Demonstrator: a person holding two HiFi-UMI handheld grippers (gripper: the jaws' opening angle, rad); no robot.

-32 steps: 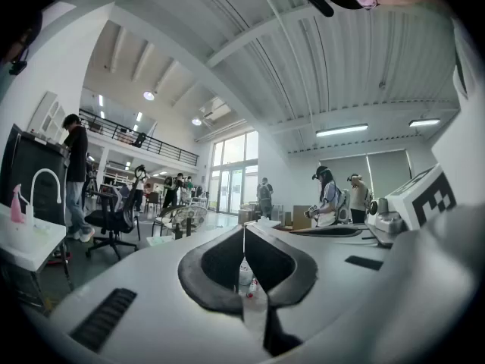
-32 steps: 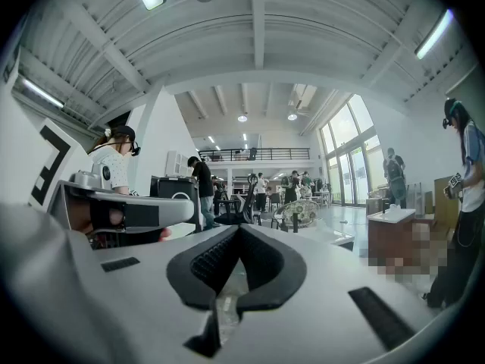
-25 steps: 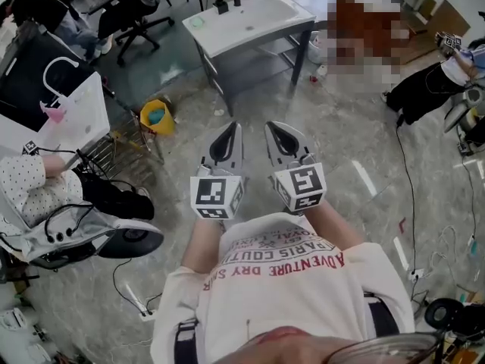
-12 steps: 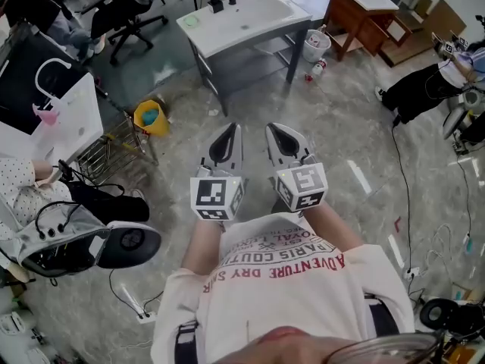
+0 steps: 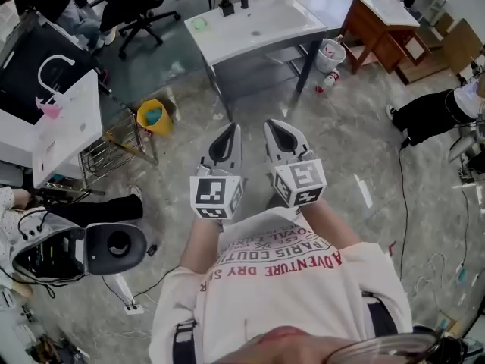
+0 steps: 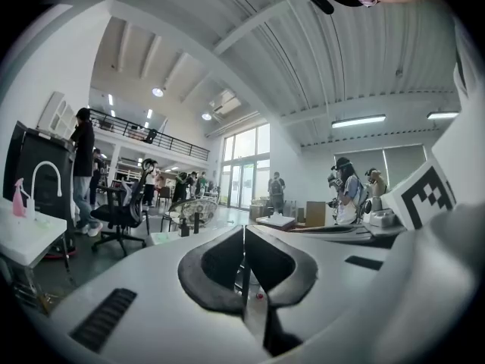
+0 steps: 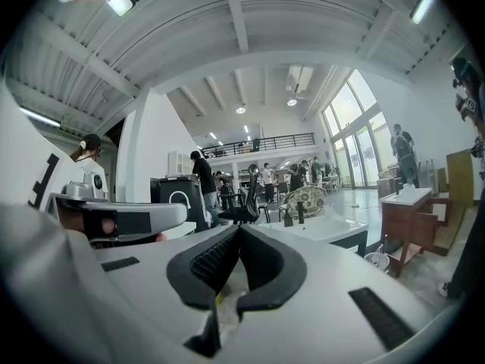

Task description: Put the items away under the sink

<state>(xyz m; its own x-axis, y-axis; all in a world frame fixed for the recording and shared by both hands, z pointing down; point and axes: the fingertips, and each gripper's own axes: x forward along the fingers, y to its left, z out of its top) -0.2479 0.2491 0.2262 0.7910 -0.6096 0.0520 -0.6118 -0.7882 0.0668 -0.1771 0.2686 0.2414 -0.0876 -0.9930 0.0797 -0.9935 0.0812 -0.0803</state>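
A white sink unit on a grey frame stands ahead on the floor, with an open shelf beneath its top. Two dark bottles and a green item sit on the top. My left gripper and right gripper are held side by side at chest height, well short of the sink. Both are shut and hold nothing. In the left gripper view the left gripper points at the room, jaws pressed together. The right gripper shows the same in its own view, with the sink unit ahead.
A white bin and a fallen bottle lie right of the sink. A yellow bucket, a wire rack and another white sink counter stand at left. A wooden washstand is at right. Cables cross the floor.
The view has shifted: the sink unit sits a little further right and the seated person at left has slid out of frame. Both grippers keep the same pose, shut.
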